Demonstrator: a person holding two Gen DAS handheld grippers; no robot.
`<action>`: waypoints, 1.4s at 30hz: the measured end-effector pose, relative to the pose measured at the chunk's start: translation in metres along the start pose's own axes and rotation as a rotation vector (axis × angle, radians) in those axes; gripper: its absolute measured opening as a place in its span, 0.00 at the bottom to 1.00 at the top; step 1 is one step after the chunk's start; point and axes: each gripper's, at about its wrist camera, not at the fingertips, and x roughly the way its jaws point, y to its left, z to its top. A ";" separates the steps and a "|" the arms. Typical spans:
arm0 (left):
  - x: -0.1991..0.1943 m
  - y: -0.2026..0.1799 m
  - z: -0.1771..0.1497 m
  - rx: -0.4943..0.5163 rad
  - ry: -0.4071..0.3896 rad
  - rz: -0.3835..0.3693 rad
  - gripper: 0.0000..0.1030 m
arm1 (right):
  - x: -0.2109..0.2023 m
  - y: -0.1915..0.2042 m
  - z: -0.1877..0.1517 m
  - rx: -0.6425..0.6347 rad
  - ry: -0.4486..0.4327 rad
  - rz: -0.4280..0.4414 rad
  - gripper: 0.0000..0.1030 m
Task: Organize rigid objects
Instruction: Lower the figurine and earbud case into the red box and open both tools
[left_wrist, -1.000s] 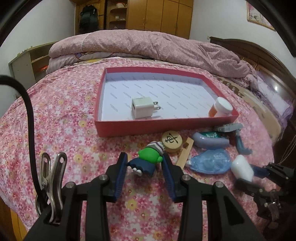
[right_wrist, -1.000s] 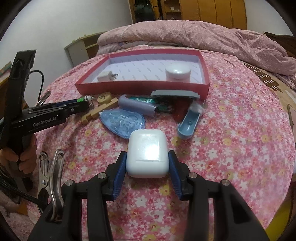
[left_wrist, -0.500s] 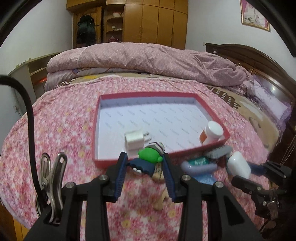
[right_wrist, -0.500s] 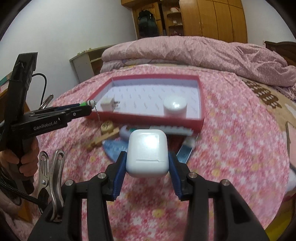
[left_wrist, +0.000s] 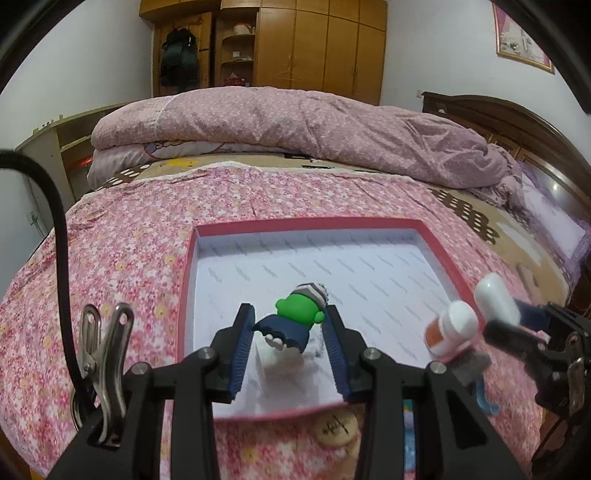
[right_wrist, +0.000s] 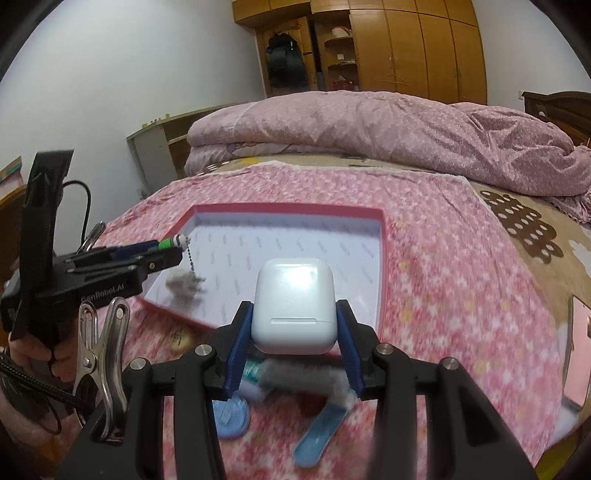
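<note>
You've lifted both loads off the floral bedspread (left_wrist: 122, 258): left gripper (left_wrist: 290, 347) clamps the green-headed toy figure (left_wrist: 295, 317), right gripper (right_wrist: 293, 341) the white earbud case (right_wrist: 293, 304), above the red-rimmed tray (left_wrist: 306, 222), ready for release.

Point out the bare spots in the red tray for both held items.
Red tray: far half bare up to the back rim, also the middle. Crowded: near right corner by the orange bottle, and the bedspread below the near rim.

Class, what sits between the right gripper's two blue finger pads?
In the right wrist view, a white earbud case fills the gap of the right gripper, both blue pads pressing its sides, above the near edge of the red tray.
</note>
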 end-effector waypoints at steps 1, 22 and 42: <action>0.004 0.001 0.002 -0.003 -0.003 0.002 0.39 | 0.003 -0.001 0.004 0.001 -0.001 -0.003 0.43; 0.060 0.009 0.016 -0.042 0.063 0.041 0.39 | 0.068 -0.018 0.031 0.096 0.048 -0.048 0.43; 0.051 0.001 0.007 -0.049 0.105 0.048 0.62 | 0.058 -0.011 0.029 0.073 0.010 -0.079 0.59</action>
